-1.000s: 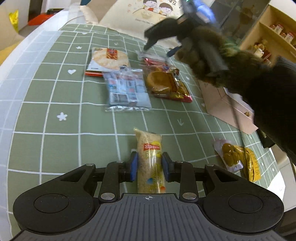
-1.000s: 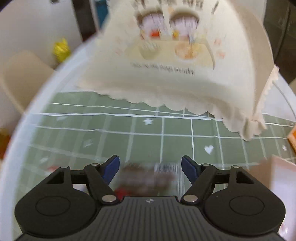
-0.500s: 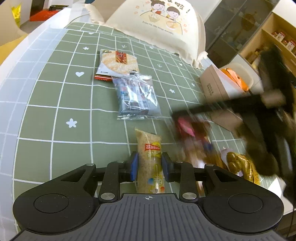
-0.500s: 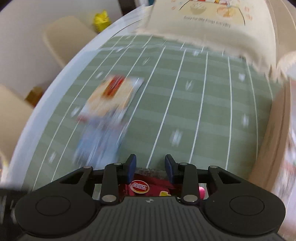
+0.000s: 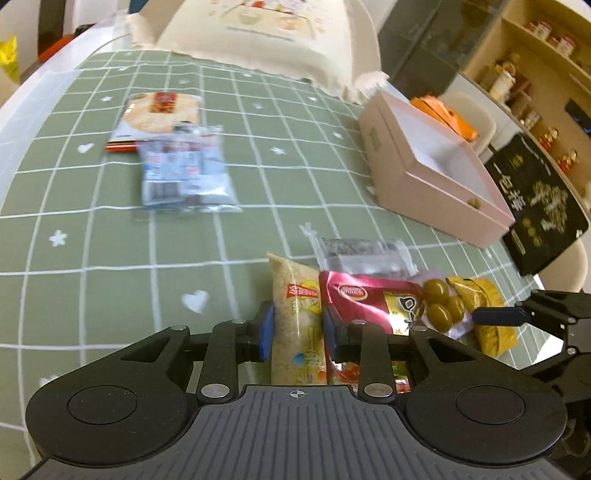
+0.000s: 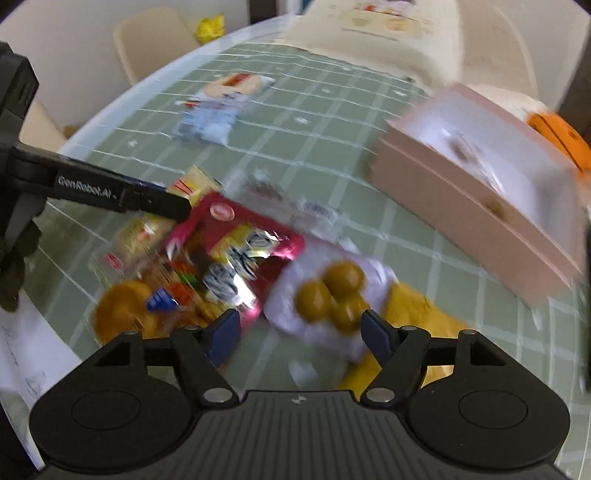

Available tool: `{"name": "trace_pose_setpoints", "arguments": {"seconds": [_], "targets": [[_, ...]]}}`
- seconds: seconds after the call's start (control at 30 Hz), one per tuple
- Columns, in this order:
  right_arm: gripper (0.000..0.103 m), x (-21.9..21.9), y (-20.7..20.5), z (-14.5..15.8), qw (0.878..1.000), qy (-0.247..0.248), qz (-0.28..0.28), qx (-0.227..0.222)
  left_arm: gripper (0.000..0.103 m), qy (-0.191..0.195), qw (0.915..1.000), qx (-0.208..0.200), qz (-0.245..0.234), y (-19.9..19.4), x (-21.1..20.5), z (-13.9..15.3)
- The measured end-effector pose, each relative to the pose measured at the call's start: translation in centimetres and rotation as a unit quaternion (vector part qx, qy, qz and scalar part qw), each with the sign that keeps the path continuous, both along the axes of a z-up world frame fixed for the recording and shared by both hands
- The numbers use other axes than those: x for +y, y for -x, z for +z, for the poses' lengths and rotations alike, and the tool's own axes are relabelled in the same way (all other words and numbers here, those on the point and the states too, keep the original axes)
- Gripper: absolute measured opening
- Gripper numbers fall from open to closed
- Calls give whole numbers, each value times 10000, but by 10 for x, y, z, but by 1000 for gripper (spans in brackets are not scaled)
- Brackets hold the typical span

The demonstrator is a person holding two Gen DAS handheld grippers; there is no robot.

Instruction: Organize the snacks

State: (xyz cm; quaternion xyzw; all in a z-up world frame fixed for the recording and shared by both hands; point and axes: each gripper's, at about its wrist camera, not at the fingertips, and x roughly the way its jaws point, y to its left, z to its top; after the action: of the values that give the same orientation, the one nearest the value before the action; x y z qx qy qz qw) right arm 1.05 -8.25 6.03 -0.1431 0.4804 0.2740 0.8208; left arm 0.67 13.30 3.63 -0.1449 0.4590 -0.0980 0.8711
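Note:
My left gripper [image 5: 297, 325] is shut on a long yellow snack packet [image 5: 295, 295] lying on the green checked tablecloth [image 5: 110, 240]. A red snack packet [image 5: 369, 299] lies right beside it, touching it. My right gripper [image 6: 301, 330] hangs above the cloth with its jaws opening; its pads press on nothing. Under it lie the red packet [image 6: 236, 243] and a packet of green olives [image 6: 328, 291]. One right finger [image 5: 498, 315] shows at the left wrist view's right edge. A left finger [image 6: 122, 190] reaches in above the red packet.
An open pink box [image 5: 432, 184] stands on the right. A clear grey packet [image 5: 364, 253] lies behind the red one. A blue-white packet [image 5: 186, 173] and a cracker packet [image 5: 159, 112] lie further back. A cushion [image 5: 266, 33] sits at the far end, a black bag [image 5: 539, 199] at the right.
My right gripper came from the far side to the near side with the red packet, then parted its jaws. The packet now lies beside the yellow one. My left gripper shifted a little.

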Motion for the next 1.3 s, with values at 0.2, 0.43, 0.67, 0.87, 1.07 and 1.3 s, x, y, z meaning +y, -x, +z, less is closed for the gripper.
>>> {"name": "trace_pose_setpoints", "arguments": {"seconds": [0.2,0.43,0.67,0.87,1.07,1.3], "targets": [[73,-34,1,2,9955,-483,-807,-75,36,-431,9988,45,-213,14,-17,3],[77,-8,-26,-20,9941,-361,-967,-339,40,-703,9958,237,-543,21,-21,8],[53,-14,-27,-13,9944,-362,-960,-241,42,-894,9930,343,-693,20,-28,9],[25,-31,-6,16,9929,-598,-979,-315,43,-919,9927,368,-688,19,-31,9],[37,-43,5,16,9944,-604,-792,-340,38,-942,9936,323,-534,22,-30,9],[58,-28,2,-6,9949,-512,-852,-161,35,-1164,9926,236,-263,22,-14,9]]}}
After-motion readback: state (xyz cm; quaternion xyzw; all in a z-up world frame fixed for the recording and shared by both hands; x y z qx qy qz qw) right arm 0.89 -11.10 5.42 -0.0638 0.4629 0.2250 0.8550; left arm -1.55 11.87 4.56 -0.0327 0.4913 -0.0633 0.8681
